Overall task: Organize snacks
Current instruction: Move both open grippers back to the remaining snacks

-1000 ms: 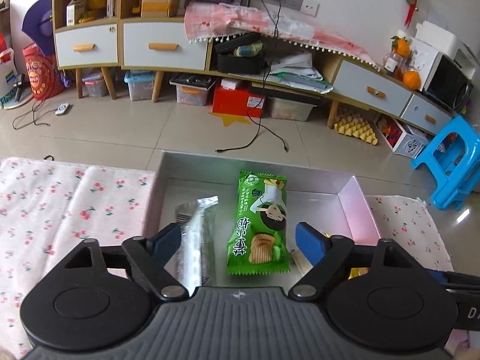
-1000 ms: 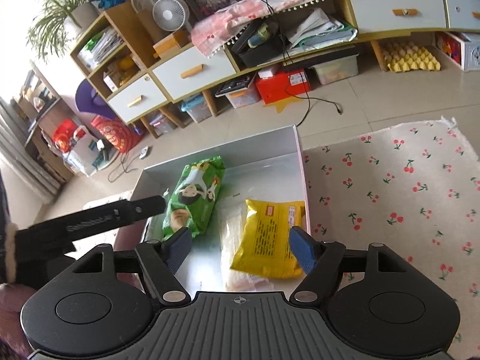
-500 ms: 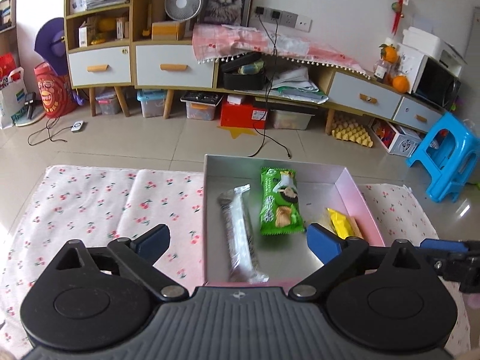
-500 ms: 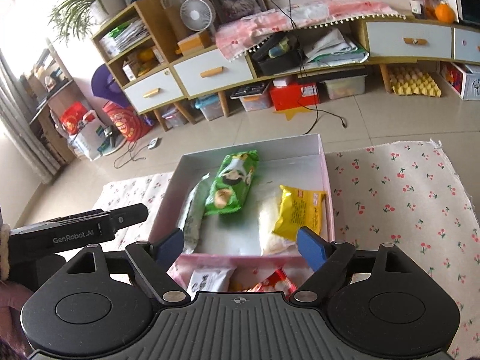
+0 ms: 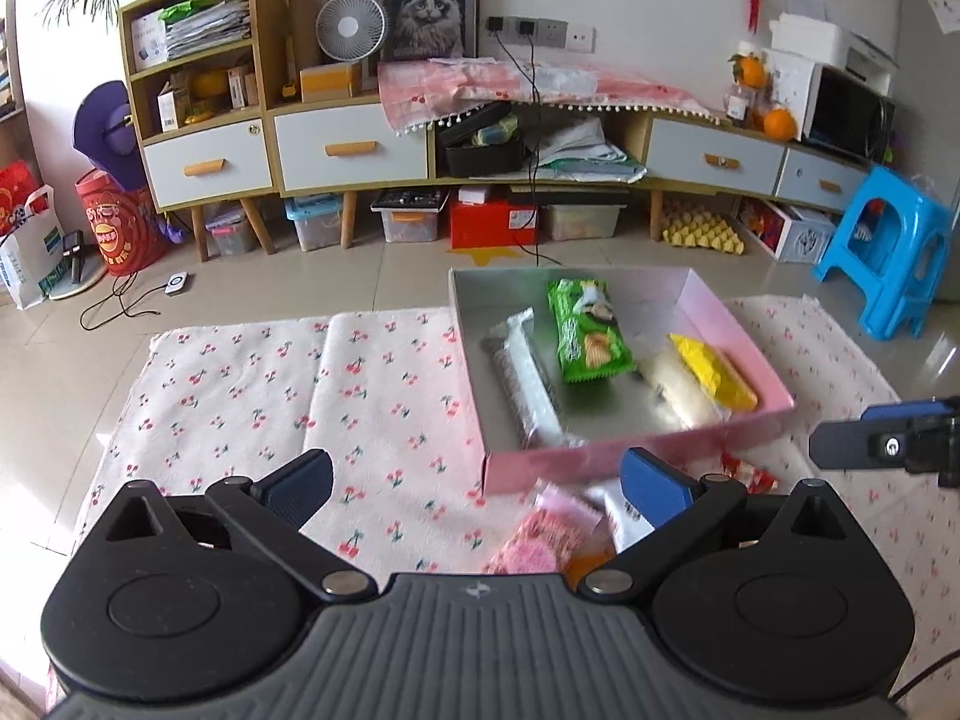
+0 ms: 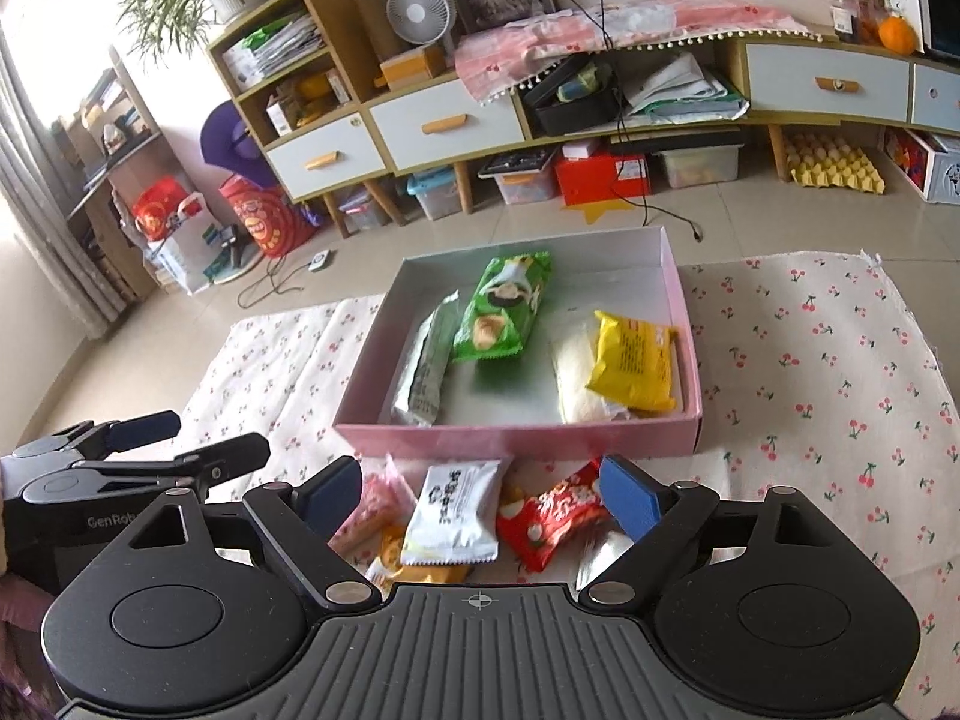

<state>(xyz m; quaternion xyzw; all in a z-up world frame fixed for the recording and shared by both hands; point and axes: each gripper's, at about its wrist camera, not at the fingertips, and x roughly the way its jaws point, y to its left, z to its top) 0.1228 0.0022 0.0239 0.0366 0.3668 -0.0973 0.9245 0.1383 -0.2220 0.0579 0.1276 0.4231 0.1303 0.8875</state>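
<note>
In the right wrist view, the left gripper (image 6: pixel 198 450) sits at the lower left of the frame, its jaws opening with nothing between them. Along the bottom, the right gripper (image 6: pixel 480 495) hovers above a small heap of loose snacks, jaws also opening and empty.

The heap lies on a soft white cloth with a red cherry print (image 6: pixel 840 360), just in front of a shallow pink box (image 6: pixel 516 441) with a silvery lining. From left to right the heap holds a pink packet (image 6: pixel 375 507), a white pillow-shaped packet (image 6: pixel 454 510) and a crinkled red packet (image 6: pixel 555 516).

Inside the box, left to right, lie a long silver bar wrapper (image 6: pixel 423 366), a glossy green packet (image 6: pixel 501 312), a pale translucent pouch (image 6: pixel 576 381) and a yellow packet (image 6: pixel 633 369) resting partly on the pouch.

The next pick is probably the white packet, which is on top. It is best taken across its narrow width, gently, since slick film slips and the contents may crush. Free floor shows at the box's centre.
</note>
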